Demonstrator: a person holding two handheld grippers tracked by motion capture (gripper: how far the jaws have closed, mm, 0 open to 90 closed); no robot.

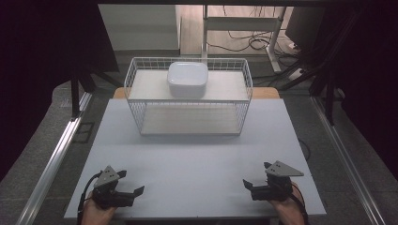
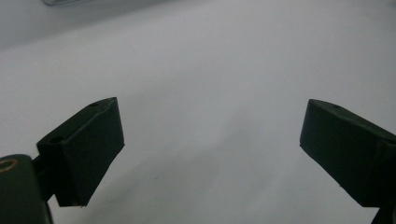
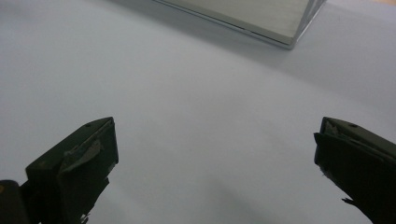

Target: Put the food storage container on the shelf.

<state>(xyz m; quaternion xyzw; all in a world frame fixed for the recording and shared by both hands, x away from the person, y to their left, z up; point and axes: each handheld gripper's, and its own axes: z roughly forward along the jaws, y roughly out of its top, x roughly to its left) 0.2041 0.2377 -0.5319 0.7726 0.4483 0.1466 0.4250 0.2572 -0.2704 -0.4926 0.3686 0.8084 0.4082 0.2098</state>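
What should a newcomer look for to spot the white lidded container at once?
Start at the pale table and look to its far edge, where a white wire basket stands. The white container rests on the basket's upper shelf, near the middle. It is the one solid, rounded-square piece among thin wire.

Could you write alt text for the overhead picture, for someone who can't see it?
A white lidded container sits on the upper shelf of a white wire rack at the far side of a pale table. Near the front edge, hands hold the left gripper and right gripper, both open.
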